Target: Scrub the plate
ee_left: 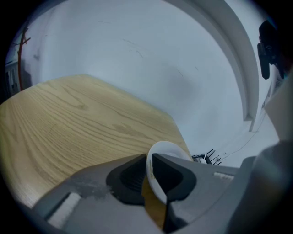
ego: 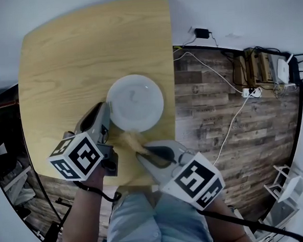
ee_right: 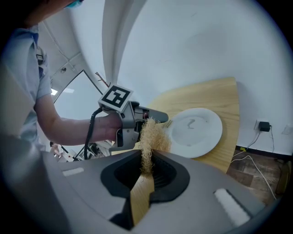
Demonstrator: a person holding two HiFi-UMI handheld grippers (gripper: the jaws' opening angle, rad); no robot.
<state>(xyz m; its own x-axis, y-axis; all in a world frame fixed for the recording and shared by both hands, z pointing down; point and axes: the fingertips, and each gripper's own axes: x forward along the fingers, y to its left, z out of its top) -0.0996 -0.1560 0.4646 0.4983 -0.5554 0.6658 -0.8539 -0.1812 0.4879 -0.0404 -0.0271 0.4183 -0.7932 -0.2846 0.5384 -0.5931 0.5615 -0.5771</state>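
Observation:
A white plate lies near the front right corner of the light wooden table. My left gripper is shut on the plate's near-left rim; in the left gripper view the rim stands edge-on between the pads of that gripper. My right gripper is shut on a tan fibrous scrubber, held just in front of the plate's near edge. In the right gripper view the scrubber sticks up from that gripper, with the plate beyond it and the left gripper at its rim.
The table's right edge runs close beside the plate; past it is wood-plank floor with a white cable and a power strip. A white router and boxes stand by the far wall. A white rack is at the lower right.

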